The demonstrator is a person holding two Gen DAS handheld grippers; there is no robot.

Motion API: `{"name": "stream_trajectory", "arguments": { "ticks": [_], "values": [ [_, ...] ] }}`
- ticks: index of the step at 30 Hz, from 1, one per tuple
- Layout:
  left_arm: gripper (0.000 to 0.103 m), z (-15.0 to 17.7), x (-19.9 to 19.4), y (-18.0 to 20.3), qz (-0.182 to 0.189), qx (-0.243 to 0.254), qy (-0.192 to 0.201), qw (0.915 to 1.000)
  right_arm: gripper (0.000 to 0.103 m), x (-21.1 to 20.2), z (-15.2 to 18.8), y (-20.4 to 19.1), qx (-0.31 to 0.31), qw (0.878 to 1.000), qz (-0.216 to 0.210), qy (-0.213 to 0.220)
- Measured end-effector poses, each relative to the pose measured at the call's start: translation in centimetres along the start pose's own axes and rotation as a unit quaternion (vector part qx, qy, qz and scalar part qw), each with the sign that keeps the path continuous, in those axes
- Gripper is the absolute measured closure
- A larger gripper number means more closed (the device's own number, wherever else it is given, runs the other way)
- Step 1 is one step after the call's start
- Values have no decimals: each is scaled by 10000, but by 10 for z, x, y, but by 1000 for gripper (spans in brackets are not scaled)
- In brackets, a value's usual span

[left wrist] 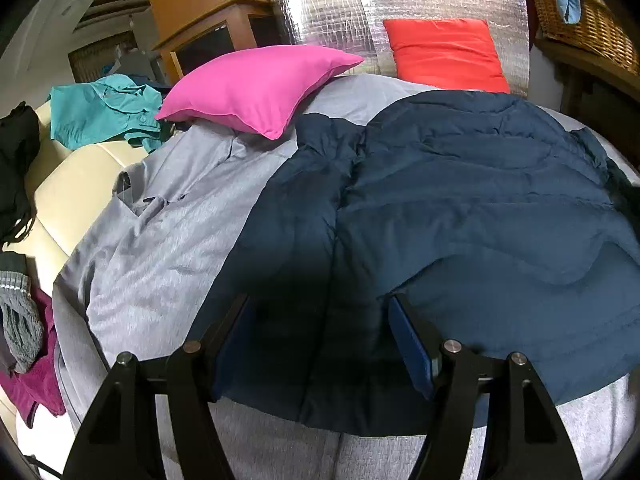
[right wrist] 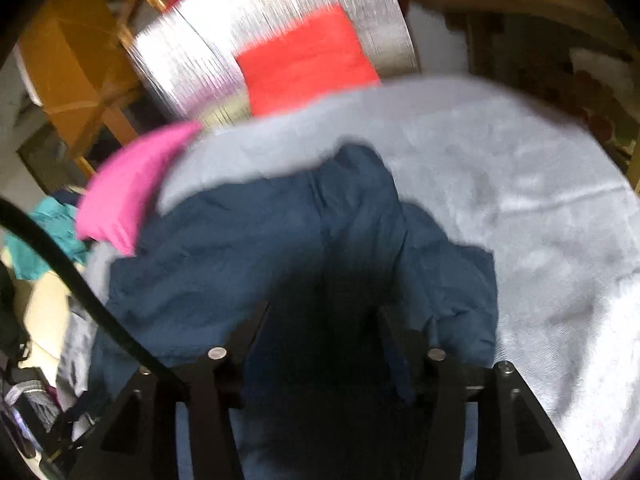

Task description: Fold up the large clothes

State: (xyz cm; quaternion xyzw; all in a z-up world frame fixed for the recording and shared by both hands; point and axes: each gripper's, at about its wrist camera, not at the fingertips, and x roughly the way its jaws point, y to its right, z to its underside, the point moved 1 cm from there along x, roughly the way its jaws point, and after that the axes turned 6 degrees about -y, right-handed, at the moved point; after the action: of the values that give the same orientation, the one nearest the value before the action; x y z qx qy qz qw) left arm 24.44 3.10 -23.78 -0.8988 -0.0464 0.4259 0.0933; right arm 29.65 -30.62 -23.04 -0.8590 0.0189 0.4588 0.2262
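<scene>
Here the navy quilted jacket (left wrist: 460,216) lies spread across the grey bedsheet (left wrist: 168,240), filling the centre and right of the left wrist view, its hem running along the lower middle of the frame. The left claw (left wrist: 320,320) stands wide open at the bottom centre, its two fingers, with blue pads (left wrist: 412,344) on their inner faces, set apart over the jacket's near edge with dark fabric between them; it holds nothing that can be seen.

A pink pillow (left wrist: 256,88) rests at the upper middle left of that view, its corner overlapping the sheet, and a red cushion (left wrist: 444,54) leans against a silver foil-covered panel (left wrist: 332,4) at the top centre. A teal garment (left wrist: 100,110) lies crumpled at the upper left on a cream surface (left wrist: 76,188). A wicker basket (left wrist: 580,20) sits at the upper right corner.

The right wrist view is blurred. There the jacket (right wrist: 248,248) is bunched in the centre and lower left, with the bare sheet (right wrist: 520,200) to the right. The right claw (right wrist: 324,320) is at the bottom centre with its fingers spread apart; the space between them is deep in shadow over the jacket, and I cannot tell whether any fabric is gripped. The pink pillow (right wrist: 132,192) shows at middle left and the red cushion (right wrist: 304,60) at the top centre.
</scene>
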Motion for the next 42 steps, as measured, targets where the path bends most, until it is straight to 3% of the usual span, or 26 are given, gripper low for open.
{"name": "stream_trajectory", "arguments": {
  "ticks": [3,8,10,14,16,20,26,31,36,42],
  "values": [
    [33,-3,0,-1,28,6,-4,10000,46,17,-2,3,72,9997,59,-227],
    [33,-14,-9,-21,481,-535,134,9973,45,0,-5,6,134,9997,-208,39],
    [33,-17,-10,-28,482,-710,211,9961,45,-8,-2,7,91,9995,-262,171],
    [32,-16,9,-31,324,-831,-176,9959,45,-27,12,6,-123,9990,-309,301],
    [32,-13,19,-25,259,-732,-382,9962,46,-28,21,7,-170,9989,-386,201],
    [32,-8,13,-14,57,-517,-249,9983,52,-7,30,9,-176,9990,-201,-356],
    [32,7,-18,-11,336,-455,128,9983,53,-31,43,12,-238,9994,-260,3],
    [32,13,-34,4,502,-97,451,9977,53,-53,70,9,-423,9984,-345,156],
    [32,13,-8,19,505,46,-107,9987,53,-21,85,-1,-570,9975,-11,-428],
    [32,16,-33,18,531,139,191,9983,52,-44,91,-6,-458,9989,-62,-94]
  ]
}}
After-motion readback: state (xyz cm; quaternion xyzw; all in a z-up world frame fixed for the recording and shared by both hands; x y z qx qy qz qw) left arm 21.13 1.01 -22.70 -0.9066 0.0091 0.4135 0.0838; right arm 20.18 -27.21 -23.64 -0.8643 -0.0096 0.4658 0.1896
